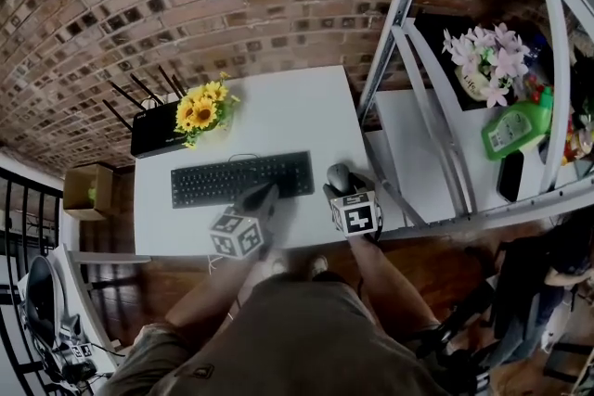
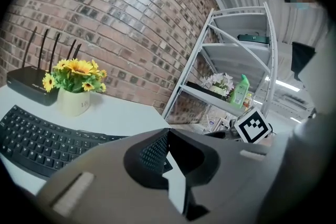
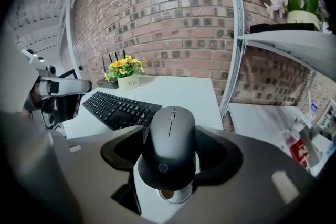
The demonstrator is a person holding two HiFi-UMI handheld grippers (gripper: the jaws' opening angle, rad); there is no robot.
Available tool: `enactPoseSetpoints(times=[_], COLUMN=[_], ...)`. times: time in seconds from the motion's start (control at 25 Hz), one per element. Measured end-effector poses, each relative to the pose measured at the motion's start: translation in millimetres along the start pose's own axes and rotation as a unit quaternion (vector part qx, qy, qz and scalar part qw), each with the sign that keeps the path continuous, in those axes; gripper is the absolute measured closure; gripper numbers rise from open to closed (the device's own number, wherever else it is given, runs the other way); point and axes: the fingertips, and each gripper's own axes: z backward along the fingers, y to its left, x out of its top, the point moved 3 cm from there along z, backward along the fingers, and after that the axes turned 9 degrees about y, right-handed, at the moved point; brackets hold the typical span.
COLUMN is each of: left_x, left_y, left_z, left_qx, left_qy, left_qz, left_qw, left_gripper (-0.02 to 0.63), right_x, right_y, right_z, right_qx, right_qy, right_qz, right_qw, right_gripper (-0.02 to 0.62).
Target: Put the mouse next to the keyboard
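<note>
Clamping the mouse (image 3: 169, 144) in the jaws of my right gripper (image 1: 343, 188), I am holding it with the keyboard (image 1: 232, 181) just ahead-left and a shelf post (image 1: 390, 42) ahead-right, while my left gripper (image 1: 266, 197), pinched shut on nothing, is hovering over the keyboard's front edge.

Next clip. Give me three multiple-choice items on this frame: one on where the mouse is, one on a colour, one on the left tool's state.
1. Where is the mouse?
A. On a shelf.
B. Between the jaws of the right tool.
C. Behind the sunflowers.

2. What colour is the keyboard?
A. White.
B. Black.
C. Green.

3. How do the jaws of the left tool stand?
A. Together, with nothing between them.
B. Spread wide.
C. Clamped on something.

Answers:
1 B: the right gripper view shows the jaws flanking the mouse on both sides.
2 B: its keys and frame are black against the white table.
3 A: the left gripper view shows the tips meeting, with nothing held.
</note>
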Motion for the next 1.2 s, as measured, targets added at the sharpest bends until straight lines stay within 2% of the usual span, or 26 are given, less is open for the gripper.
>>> enactPoseSetpoints(times=[0.6,0.92,1.08,1.2], left_x=[-23,-20,-19,-18], left_y=[15,22,25,25], left_z=[4,8,7,6], left_qx=[-0.006,-0.004,-0.005,-0.007], left_qy=[0.039,0.041,0.041,0.042], left_qz=[0.014,0.013,0.012,0.01], left_qw=[0.9991,0.9991,0.9991,0.9991], left_gripper=[0.604,0.604,0.604,0.604], right_x=[-60,-65,-59,-59], right_y=[21,25,22,23], right_z=[-52,-61,-66,-62], right_qx=[-0.001,0.007,-0.004,-0.004], right_qy=[0.093,0.111,0.091,0.099], right_qz=[-0.018,-0.036,-0.02,-0.022], right_qw=[0.995,0.993,0.996,0.995], right_gripper=[0.281,0.28,0.277,0.275])
